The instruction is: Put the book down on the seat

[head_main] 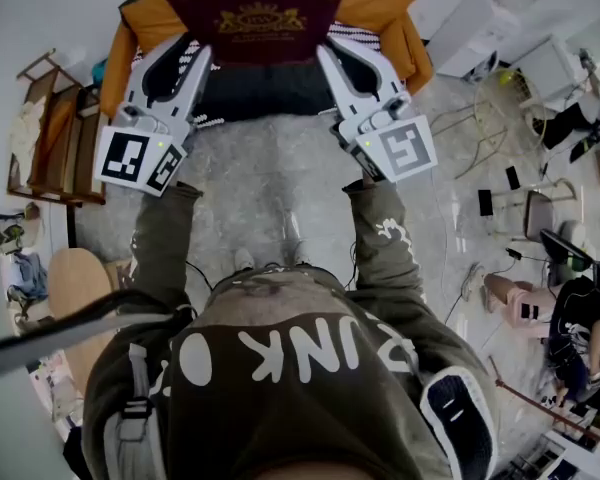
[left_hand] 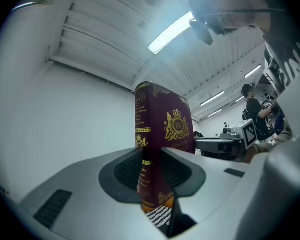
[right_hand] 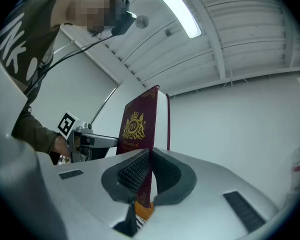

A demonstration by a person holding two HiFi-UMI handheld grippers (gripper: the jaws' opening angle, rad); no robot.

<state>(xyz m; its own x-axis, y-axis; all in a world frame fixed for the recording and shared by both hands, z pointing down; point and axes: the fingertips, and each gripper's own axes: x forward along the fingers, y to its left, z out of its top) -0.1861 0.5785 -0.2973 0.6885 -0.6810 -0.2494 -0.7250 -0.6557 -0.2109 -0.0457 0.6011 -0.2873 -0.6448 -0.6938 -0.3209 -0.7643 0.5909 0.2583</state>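
Note:
I hold a maroon hardcover book (head_main: 255, 18) with a gold crest by both sides, above an orange armchair (head_main: 140, 18) with a dark seat (head_main: 265, 90). My left gripper (head_main: 187, 56) is shut on the book's left edge. My right gripper (head_main: 332, 60) is shut on its right edge. In the left gripper view the book (left_hand: 162, 129) stands upright out of the left gripper (left_hand: 152, 170), spine towards the camera. In the right gripper view the right gripper (right_hand: 146, 176) pinches the book (right_hand: 140, 126) by its cover, and the orange chair shows just below the jaws.
A wooden rack (head_main: 55, 138) stands left of the chair and a round wooden stool (head_main: 75, 288) lies nearer me. White cabinets (head_main: 480, 28), wire-frame chairs (head_main: 475, 128) and a seated person (head_main: 570, 318) fill the right side. Pale marbled floor (head_main: 270, 198) lies between me and the chair.

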